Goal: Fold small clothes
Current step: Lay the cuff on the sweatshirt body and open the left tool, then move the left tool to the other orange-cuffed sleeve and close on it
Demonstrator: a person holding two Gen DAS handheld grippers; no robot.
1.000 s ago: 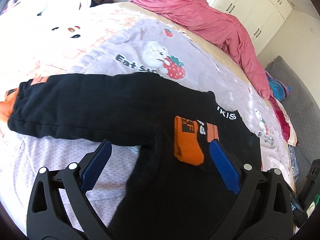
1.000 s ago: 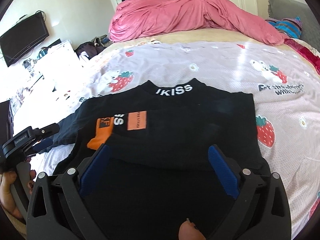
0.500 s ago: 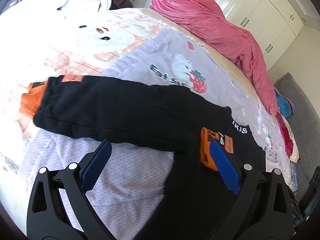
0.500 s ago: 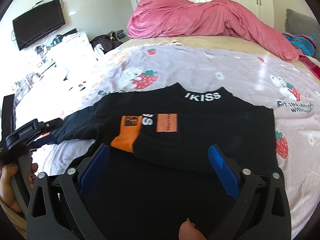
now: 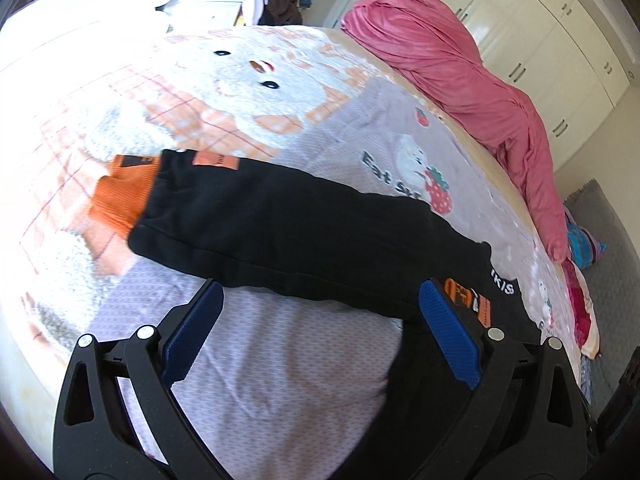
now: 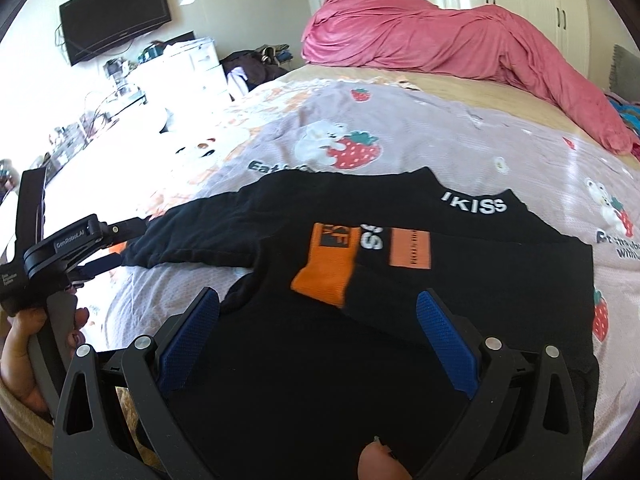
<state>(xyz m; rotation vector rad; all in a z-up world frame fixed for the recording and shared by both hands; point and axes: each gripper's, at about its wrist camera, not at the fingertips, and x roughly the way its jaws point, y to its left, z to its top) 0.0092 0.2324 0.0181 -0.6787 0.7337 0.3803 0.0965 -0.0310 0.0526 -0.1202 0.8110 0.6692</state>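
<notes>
Left wrist view: the left gripper [image 5: 318, 330] hovers with its jaws spread wide and empty above the bed sheet [image 5: 280, 380]. Just beyond its blue pads lies the unfolded sleeve [image 5: 300, 232] of the black sweatshirt [image 5: 460, 400], stretched flat away from the garment body and ending in an orange cuff [image 5: 120, 196]. The gripper appears aligned on this sleeve because it is the part not yet folded inward.

Right wrist view: the right gripper [image 6: 318, 336] is also open and holds nothing. It hangs above the sweatshirt body [image 6: 320, 380], which lies flat on the bed. The other sleeve [image 6: 440, 280] already lies folded across the chest, its orange cuff [image 6: 326, 264] below the collar lettering [image 6: 474, 204]. The left gripper [image 6: 96, 256], held in a hand [image 6: 28, 344], sits beside the outstretched sleeve.
</notes>
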